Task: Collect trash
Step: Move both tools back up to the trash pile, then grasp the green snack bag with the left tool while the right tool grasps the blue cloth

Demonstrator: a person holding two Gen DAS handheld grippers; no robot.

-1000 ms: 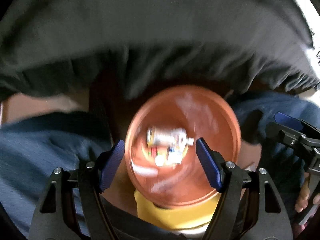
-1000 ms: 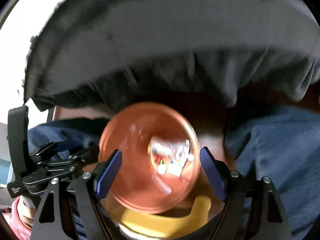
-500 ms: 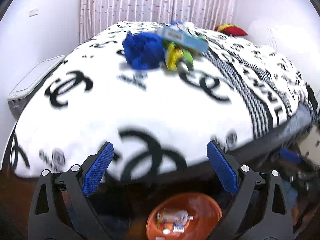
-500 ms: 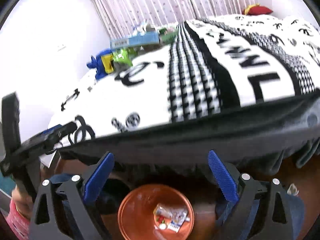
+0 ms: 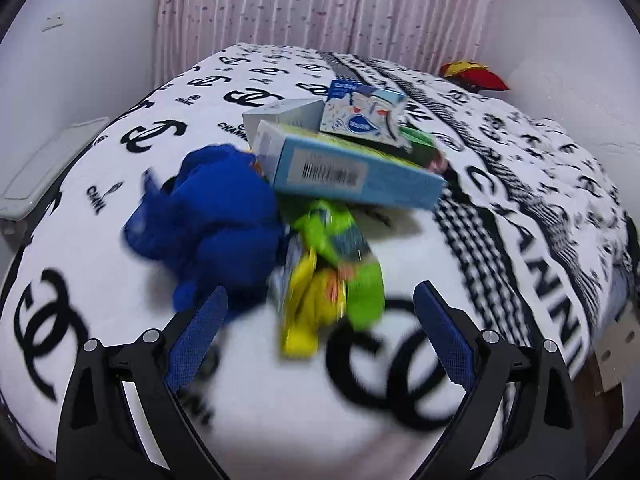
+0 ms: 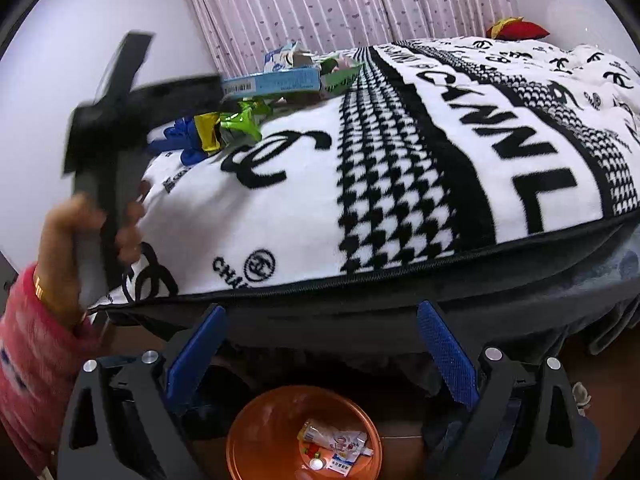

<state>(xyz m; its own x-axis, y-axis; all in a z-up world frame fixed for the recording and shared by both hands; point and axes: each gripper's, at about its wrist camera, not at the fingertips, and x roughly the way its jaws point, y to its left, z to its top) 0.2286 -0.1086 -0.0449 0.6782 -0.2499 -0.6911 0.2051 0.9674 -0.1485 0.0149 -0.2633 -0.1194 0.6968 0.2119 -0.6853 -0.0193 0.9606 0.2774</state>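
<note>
A pile of trash lies on the bed: a crumpled blue bag [image 5: 212, 216], green and yellow wrappers [image 5: 328, 268], a long light-blue box [image 5: 348, 168] and a small carton [image 5: 364, 116]. My left gripper [image 5: 318, 344] is open and empty, just short of the wrappers. The pile shows far off in the right wrist view [image 6: 248, 108]. My right gripper [image 6: 318, 360] is open and empty, low by the bed's edge above an orange bin [image 6: 260, 436] that holds some wrappers [image 6: 336, 444]. The left gripper's body [image 6: 116, 120] shows at the left there.
The bed's white blanket with black logos [image 5: 520, 208] fills both views, with a dark edge [image 6: 400, 284]. A red and yellow cushion [image 5: 476, 76] lies at the far end. Pink curtains [image 5: 320, 4] hang behind. A grey lidded box [image 5: 44, 168] stands left of the bed.
Both grippers have risen from the orange bin on the floor. My left gripper has moved forward over the bed up to the trash pile. My right gripper stays low by the bed's edge.
</note>
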